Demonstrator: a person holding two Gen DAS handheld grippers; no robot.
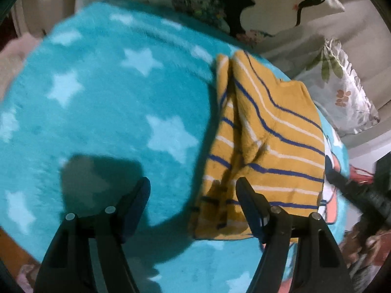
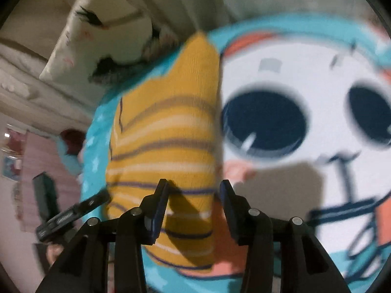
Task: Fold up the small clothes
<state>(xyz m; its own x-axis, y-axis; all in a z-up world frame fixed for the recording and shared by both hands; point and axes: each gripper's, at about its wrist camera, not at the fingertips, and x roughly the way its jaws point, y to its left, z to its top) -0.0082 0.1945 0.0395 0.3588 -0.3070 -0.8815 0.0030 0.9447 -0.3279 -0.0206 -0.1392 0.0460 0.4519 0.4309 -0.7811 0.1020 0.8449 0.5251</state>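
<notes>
A small mustard-yellow garment with blue and white stripes (image 1: 264, 144) lies folded lengthwise on a teal star-patterned blanket (image 1: 102, 102). My left gripper (image 1: 193, 188) is open and empty, hovering above the garment's near left edge. In the right wrist view the same garment (image 2: 171, 146) lies on the blanket's cartoon face print (image 2: 293, 78). My right gripper (image 2: 194, 190) is open, above the garment's near right edge, holding nothing. The left gripper also shows at the lower left of the right wrist view (image 2: 70, 213).
Printed pillows (image 1: 244, 5) and a floral cushion (image 1: 342, 92) lie beyond the blanket. A pillow (image 2: 102, 34) and pale bedding lie at the upper left of the right wrist view. A pink wall (image 2: 41, 171) is at its left.
</notes>
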